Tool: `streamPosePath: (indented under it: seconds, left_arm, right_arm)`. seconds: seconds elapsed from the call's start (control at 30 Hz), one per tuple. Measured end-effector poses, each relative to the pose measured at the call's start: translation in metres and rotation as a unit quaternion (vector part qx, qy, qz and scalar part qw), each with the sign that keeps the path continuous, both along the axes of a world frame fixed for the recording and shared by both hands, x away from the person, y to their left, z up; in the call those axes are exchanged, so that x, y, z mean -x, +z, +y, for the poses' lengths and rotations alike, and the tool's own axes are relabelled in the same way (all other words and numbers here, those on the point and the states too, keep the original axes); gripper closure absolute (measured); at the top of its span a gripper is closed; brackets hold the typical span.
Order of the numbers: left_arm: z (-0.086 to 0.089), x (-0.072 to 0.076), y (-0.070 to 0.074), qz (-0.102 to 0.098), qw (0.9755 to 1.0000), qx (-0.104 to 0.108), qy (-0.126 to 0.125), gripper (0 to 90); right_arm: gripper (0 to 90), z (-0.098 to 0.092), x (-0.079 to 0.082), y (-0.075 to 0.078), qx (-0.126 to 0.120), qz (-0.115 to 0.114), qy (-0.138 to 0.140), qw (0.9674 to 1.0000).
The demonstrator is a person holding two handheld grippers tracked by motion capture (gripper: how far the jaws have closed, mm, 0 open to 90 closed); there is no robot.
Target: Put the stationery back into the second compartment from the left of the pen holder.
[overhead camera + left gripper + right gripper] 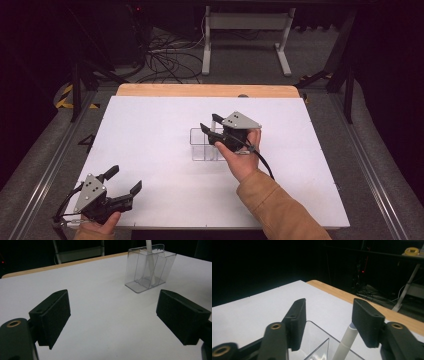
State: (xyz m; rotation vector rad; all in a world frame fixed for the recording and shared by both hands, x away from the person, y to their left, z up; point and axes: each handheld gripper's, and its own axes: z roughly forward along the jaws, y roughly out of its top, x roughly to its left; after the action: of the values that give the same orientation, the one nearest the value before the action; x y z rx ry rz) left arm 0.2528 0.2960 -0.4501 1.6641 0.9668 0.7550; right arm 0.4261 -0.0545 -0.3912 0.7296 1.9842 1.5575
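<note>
- A white table (pixel 150 150) with a wooden far edge lies under both grippers; a clear plastic organiser (pixel 202 145) with several upright compartments stands on it directly below the right gripper (pixel 212 131)
- Progress, judged from how things lie: a white pen-like stick (pixel 345 342) stands on end in one compartment of the organiser, leaning a little, so the placing looks done; what seems left is lifting the right gripper clear, and no other loose item lies on the table
- The right gripper sits over the organiser's top, held from behind by the person's right hand (pixel 240 155), whose tan sleeve (pixel 275 205) comes up from the lower edge; its jaws point away from the person and somewhat downward
- In the right gripper view the jaws stand spread, and the stick's upper end rises between them, close to the right-hand jaw; I cannot tell whether it brushes that pad, but nothing pinches it
- The left gripper (pixel 122 187) rests low near the table's near left corner, well apart from the organiser, held by the person's left hand (pixel 97 227)
- Its jaws are spread wide with nothing between them, aimed level across the table; ahead of them and to their right stands the organiser (pixel 147 270) with the stick (pixel 150 262) inside
</note>
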Motion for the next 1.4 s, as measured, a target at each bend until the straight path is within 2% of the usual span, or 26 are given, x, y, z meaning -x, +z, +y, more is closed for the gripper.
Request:
streamPosePath:
  seconds: [0.23,0.47,0.57,0.77,1.17,1.4]
  left_arm:
    - [0.000,0.001,0.000,-0.001,1.0000,-0.001,0.000,12.9]
    - [-0.001,0.000,0.001,-0.001,1.0000,-0.002,-0.002,12.9]
    - [-0.001,-0.001,0.001,-0.001,1.0000,0.000,-0.002,12.9]
    - [-0.001,-0.001,0.001,-0.002,1.0000,0.000,-0.002,12.9]
    - [-0.004,-0.001,0.001,-0.005,1.0000,-0.003,-0.005,12.9]
    - [-0.004,-0.001,0.001,-0.006,1.0000,-0.001,-0.006,12.9]
  right_arm:
    - [36.1,-0.008,0.010,0.015,-0.001,-0.003,0.007,1.0000]
    - [34.3,-0.018,0.015,0.023,0.006,-0.012,0.006,0.9999]
    - [32.5,-0.021,0.018,0.027,0.003,-0.019,0.016,0.9997]
    - [30.3,-0.035,0.028,0.032,0.017,-0.031,0.034,0.9988]
    - [28.2,-0.083,0.044,0.029,0.009,-0.032,0.042,0.9986]
    - [27.8,-0.107,0.052,0.017,0.023,-0.028,0.052,0.9980]
